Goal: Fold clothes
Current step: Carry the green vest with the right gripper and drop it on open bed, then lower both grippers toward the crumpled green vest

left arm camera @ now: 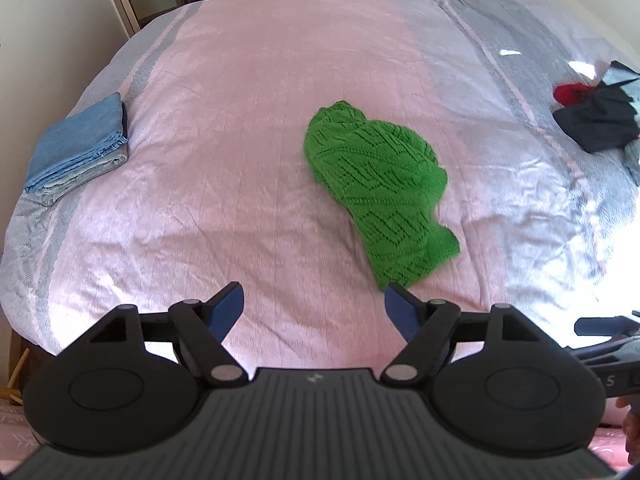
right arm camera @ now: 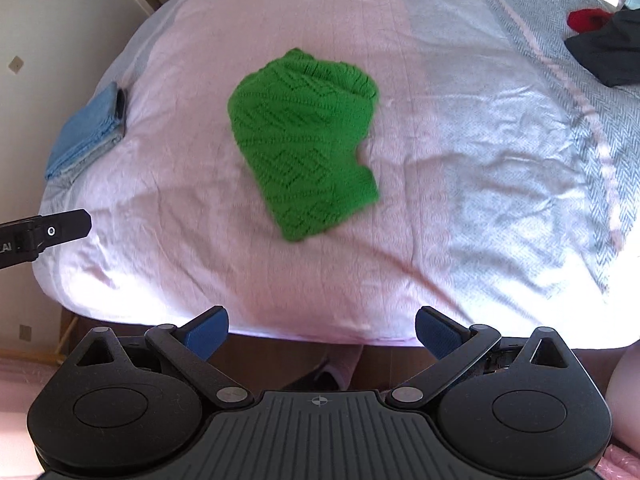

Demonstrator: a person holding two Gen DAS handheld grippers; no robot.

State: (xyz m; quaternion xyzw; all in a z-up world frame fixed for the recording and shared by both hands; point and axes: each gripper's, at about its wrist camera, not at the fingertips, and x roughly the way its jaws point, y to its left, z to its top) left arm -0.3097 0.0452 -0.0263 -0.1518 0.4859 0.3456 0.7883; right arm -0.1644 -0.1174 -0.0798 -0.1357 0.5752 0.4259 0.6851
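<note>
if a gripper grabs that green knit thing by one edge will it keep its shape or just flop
The green knit garment will probably flop: it lies crumpled and bunched on the bedspread, with no stiff outline. Its open lacy knit suggests it is light and may stretch or snag. Pushed, it would likely bunch rather than slide.

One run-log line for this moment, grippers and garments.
left gripper: open, empty | right gripper: open, empty | green knit: crumpled mid-bed, untouched | blue denim: folded, bed's left edge | dark pile: unfolded, right
</note>
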